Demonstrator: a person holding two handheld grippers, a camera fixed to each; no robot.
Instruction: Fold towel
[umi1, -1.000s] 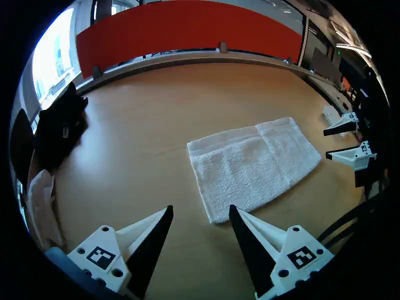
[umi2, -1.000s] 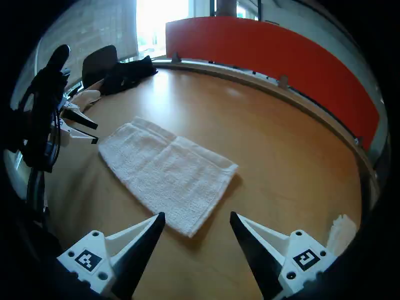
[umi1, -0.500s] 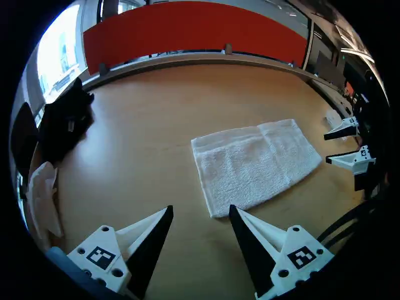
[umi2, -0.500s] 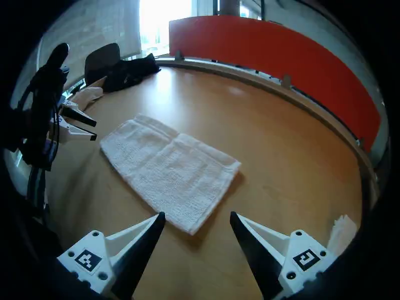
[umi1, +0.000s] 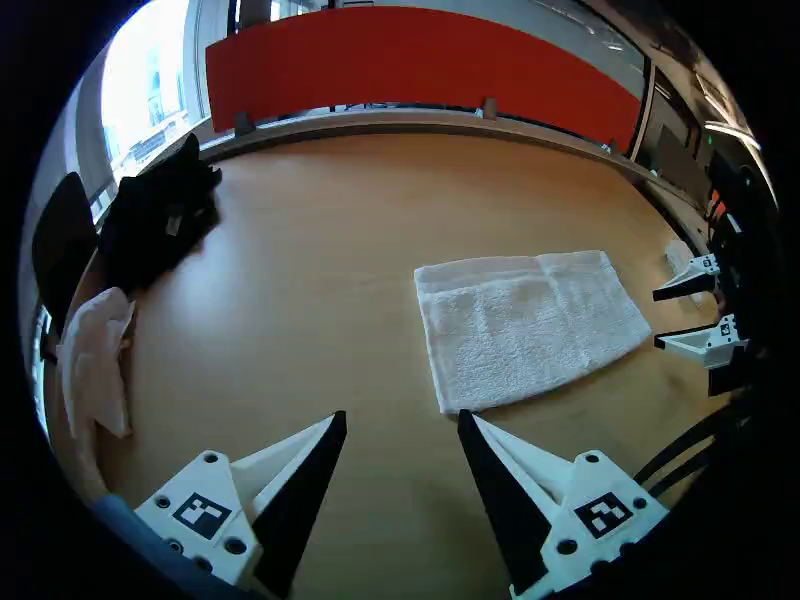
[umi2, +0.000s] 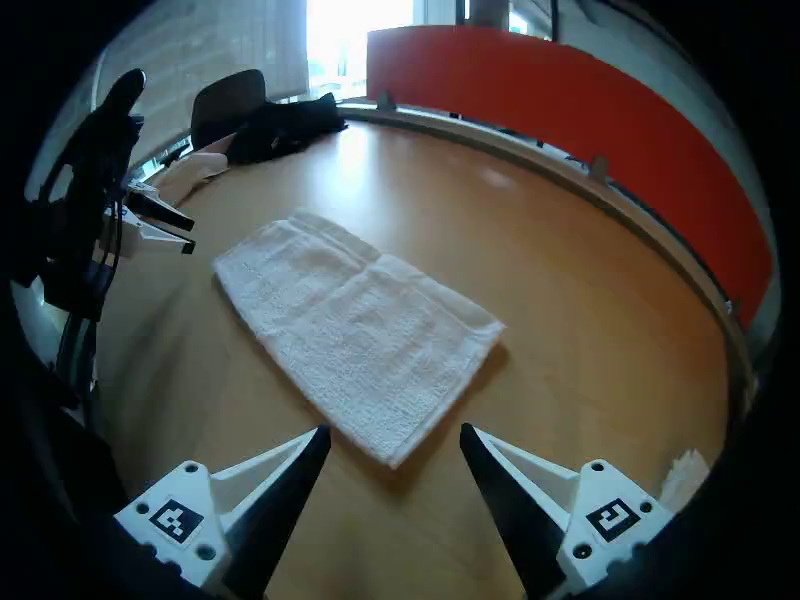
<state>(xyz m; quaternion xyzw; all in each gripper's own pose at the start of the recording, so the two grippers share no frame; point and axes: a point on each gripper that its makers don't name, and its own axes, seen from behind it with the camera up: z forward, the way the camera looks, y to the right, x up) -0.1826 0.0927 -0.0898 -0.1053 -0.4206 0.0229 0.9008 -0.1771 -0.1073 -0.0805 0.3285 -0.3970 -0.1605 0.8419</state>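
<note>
I hold my left tool (umi1: 400, 415) with its fingers spread, and my right tool (umi2: 395, 428) is spread the same way. Both hang above the wooden tabletop (umi1: 300, 300). The white towel (umi1: 530, 325) lies flat on it just ahead of both tools, already folded over. A black bundle (umi1: 155, 215) lies well apart, near a red partition (umi1: 420, 55).

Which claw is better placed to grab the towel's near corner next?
Right, likely. A corner of the towel lines up between the fingers of the open right claw; the left claw has it off beside one fingertip.
</note>
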